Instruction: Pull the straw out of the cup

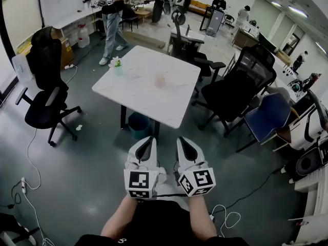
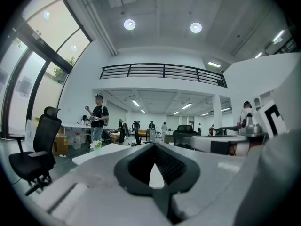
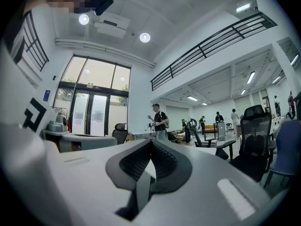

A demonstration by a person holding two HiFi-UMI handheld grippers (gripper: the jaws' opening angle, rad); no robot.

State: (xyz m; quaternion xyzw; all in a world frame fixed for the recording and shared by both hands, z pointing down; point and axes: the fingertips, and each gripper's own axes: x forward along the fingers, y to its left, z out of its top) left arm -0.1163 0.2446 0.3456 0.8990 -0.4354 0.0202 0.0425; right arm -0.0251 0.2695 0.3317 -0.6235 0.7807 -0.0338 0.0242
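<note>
A small translucent pinkish cup (image 1: 160,80) stands near the middle of the white marble-topped table (image 1: 138,94); I cannot make out the straw at this distance. Both grippers are held side by side close to the person's body, over the grey floor and well short of the table's near edge. The left gripper (image 1: 146,145) is shut with nothing in it, and so is the right gripper (image 1: 187,145). The left gripper view shows its jaws (image 2: 154,147) pressed together, pointing at the table. The right gripper (image 3: 150,142) looks the same in the right gripper view.
A small potted plant (image 1: 117,64) sits at the table's far left corner. A teal bin (image 1: 138,124) stands under the table. Black office chairs stand at left (image 1: 46,94) and right (image 1: 241,86), plus a blue chair (image 1: 269,117). People (image 1: 111,14) stand at the back. Cables (image 1: 31,199) lie on the floor.
</note>
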